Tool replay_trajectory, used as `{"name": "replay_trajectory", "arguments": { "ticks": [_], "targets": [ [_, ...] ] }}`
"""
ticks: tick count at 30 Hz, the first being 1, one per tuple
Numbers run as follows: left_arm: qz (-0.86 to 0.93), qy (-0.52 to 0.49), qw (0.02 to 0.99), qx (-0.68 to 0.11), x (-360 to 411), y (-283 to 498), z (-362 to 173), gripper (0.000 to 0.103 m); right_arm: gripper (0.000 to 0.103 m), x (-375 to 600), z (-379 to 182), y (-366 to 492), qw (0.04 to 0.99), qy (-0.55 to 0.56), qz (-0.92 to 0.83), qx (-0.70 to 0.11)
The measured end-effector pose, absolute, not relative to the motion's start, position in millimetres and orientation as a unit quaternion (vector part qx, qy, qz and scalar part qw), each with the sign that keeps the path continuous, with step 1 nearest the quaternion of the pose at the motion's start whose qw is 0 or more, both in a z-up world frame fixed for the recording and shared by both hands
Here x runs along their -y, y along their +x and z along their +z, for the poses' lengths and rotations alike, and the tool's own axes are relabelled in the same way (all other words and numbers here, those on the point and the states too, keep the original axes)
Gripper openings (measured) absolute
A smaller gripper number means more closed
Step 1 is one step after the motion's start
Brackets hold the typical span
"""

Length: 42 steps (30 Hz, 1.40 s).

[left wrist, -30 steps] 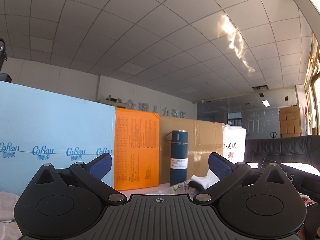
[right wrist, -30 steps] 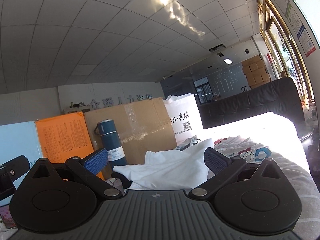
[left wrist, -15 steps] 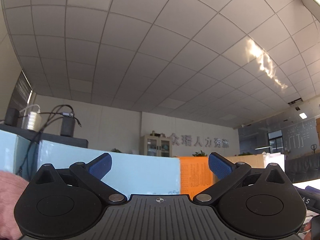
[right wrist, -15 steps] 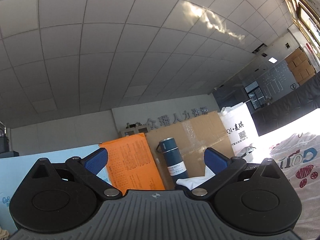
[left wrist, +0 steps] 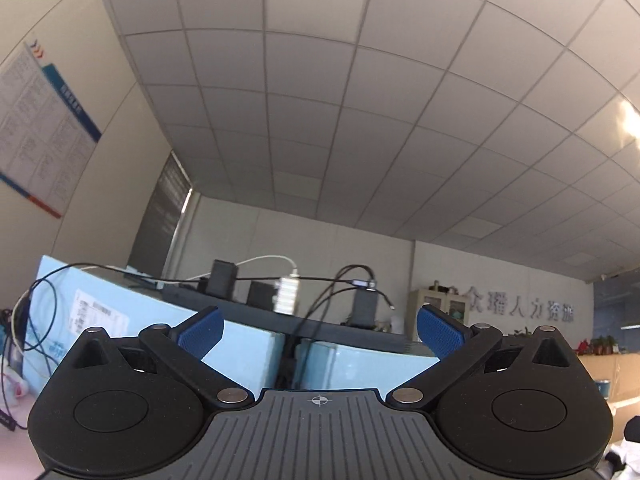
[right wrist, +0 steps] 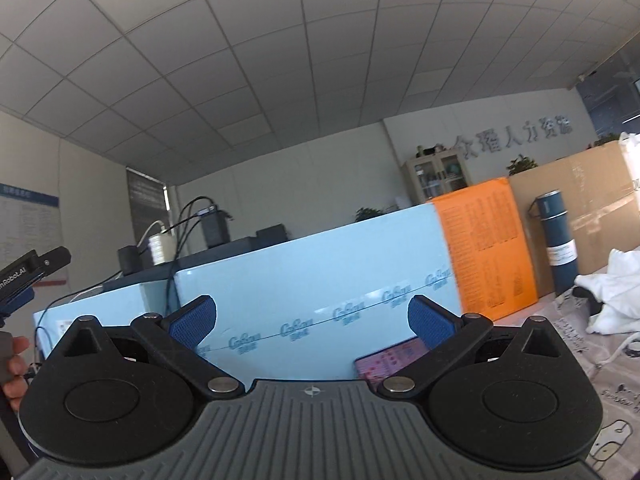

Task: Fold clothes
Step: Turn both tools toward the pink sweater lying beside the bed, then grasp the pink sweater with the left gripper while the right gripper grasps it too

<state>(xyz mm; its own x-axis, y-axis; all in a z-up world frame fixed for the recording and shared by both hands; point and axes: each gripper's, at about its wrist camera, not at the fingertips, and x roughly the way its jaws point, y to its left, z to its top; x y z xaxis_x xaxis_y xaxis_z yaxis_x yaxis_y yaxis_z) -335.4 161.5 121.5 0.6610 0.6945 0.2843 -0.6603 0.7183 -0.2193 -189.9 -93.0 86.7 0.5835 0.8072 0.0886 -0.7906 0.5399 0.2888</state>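
Pointing upward toward the tiled ceiling [left wrist: 360, 120], the left tool [left wrist: 318, 326] stands with its blue-padded fingers spread wide and nothing between them; beyond it lie light-blue boxes [left wrist: 352, 360] with dark adapters and cables [left wrist: 336, 284] on top. The right tool [right wrist: 312, 318] is likewise spread wide and holds nothing, aimed at a long light-blue box [right wrist: 320, 276]. To that box's right stand an orange panel [right wrist: 486, 248], a dark-blue flask [right wrist: 556, 244] and a brown cardboard box [right wrist: 592, 200]. The clothes to be folded, a heap of white clothing [right wrist: 616, 288], rest at the far right of the right view, on a printed cloth [right wrist: 600, 360] covering the surface, well apart from both tools. A phone [right wrist: 390, 362] lies just behind the right tool's right finger. At the left edge of the right view a hand [right wrist: 12, 372] grips the other tool's handle.
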Motion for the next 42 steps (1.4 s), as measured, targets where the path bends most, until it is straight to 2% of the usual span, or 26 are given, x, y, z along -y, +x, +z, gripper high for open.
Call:
{"name": "replay_trajectory", "arguments": {
  "ticks": [7,13,16,18,21,23,25,27,30,34,36,37,38,39,42],
  "targets": [
    [0.371,-0.208,0.891,0.16,-249,-388,85,0.102,0.103,0,115,-205,0.815,0.099,0.559,-0.117],
    [0.372,-0.308,0.859,0.172,-292,-421,57,0.096,0.1,-96,89,-221,0.735,0.041,0.647,-0.201],
    [0.362,-0.341,0.851,0.168,-307,-426,47,0.087,0.1,-143,66,-240,0.692,0.004,0.688,-0.217],
    [0.354,-0.353,0.852,0.158,-313,-424,42,0.077,0.1,-165,52,-250,0.678,-0.012,0.699,-0.226],
    [0.346,-0.363,0.856,0.127,-321,-413,35,0.065,0.099,-184,35,-260,0.698,-0.025,0.68,-0.221],
    [0.336,-0.367,0.861,0.105,-324,-405,31,0.064,0.085,-191,28,-262,0.708,-0.028,0.673,-0.212],
    [0.331,-0.367,0.865,0.088,-325,-399,29,0.065,0.043,-190,24,-259,0.717,-0.021,0.669,-0.194],
    [0.336,-0.365,0.864,0.079,-324,-396,27,0.065,0.024,-190,28,-249,0.72,0.001,0.664,-0.2],
    [0.342,-0.364,0.864,0.06,-323,-391,24,0.066,0.018,-171,43,-233,0.741,0.038,0.646,-0.179],
    [0.343,-0.358,0.868,0.022,-320,-382,20,0.068,0.018,-146,63,-214,0.767,0.081,0.619,-0.146],
    [0.335,-0.334,0.881,-0.007,-314,-370,22,0.073,0.018,-139,71,-201,0.776,0.102,0.606,-0.139],
    [0.342,-0.307,0.888,-0.025,-308,-361,23,0.072,0.018,-134,73,-195,0.781,0.111,0.6,-0.135],
    [0.355,-0.273,0.893,-0.041,-300,-352,24,0.051,0.017,-129,75,-190,0.785,0.12,0.594,-0.132],
    [0.368,-0.239,0.897,-0.057,-293,-343,26,0.014,0.017,-125,77,-184,0.787,0.128,0.588,-0.132],
    [0.385,-0.166,0.907,-0.037,-271,-337,33,0.014,0.017,-108,81,-166,0.794,0.153,0.574,-0.134]
  ]
}}
